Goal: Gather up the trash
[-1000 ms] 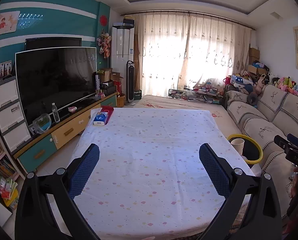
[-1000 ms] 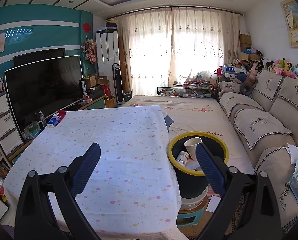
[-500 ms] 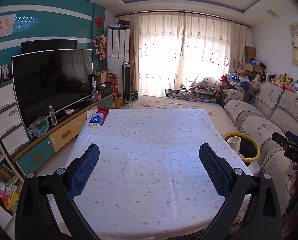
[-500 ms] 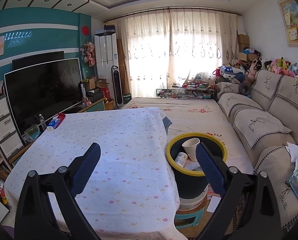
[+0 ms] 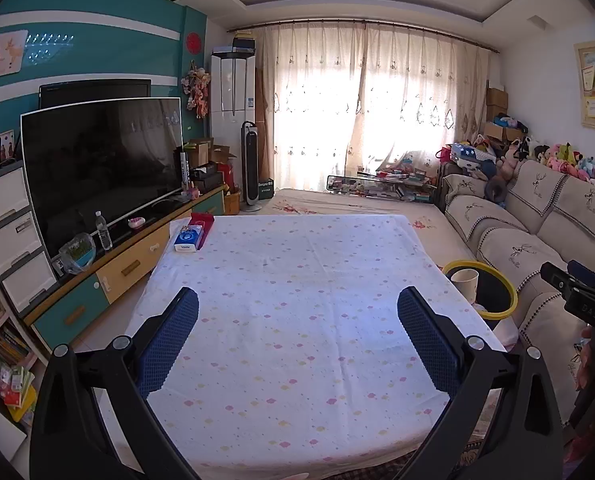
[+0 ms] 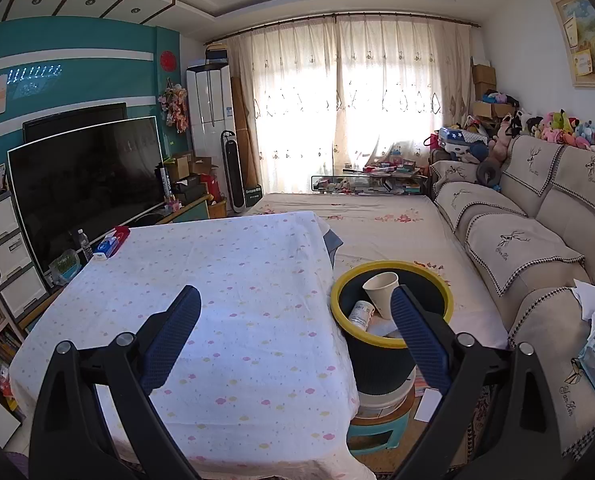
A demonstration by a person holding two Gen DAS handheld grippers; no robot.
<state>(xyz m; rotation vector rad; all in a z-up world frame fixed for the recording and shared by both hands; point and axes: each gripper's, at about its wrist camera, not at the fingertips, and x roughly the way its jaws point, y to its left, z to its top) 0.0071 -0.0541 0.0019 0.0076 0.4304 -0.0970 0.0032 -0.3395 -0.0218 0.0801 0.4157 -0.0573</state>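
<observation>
A dark bin with a yellow rim (image 6: 393, 270) stands on a stool right of the table; inside it lie a white paper cup (image 6: 382, 290), a small can (image 6: 360, 312) and paper. The left wrist view shows the same bin (image 5: 497, 280) and cup (image 5: 464, 280) past the table's right edge. My left gripper (image 5: 297, 320) hovers open over the near part of the white spotted tablecloth (image 5: 297, 272), holding nothing. My right gripper (image 6: 295, 320) is open and empty too, above the table's right edge beside the bin. The right gripper's body (image 5: 581, 296) shows at the far right of the left wrist view.
A blue tissue pack (image 5: 187, 239) and a red box (image 5: 202, 222) lie at the table's far left corner. A TV (image 5: 101, 168) on a low cabinet runs along the left. A beige sofa (image 6: 537, 248) lines the right wall, with paper (image 6: 587, 292) on its arm.
Both grippers have drawn back and risen a little, so the table and bin look farther away. Both stay open and empty. Nothing on the table moved.
</observation>
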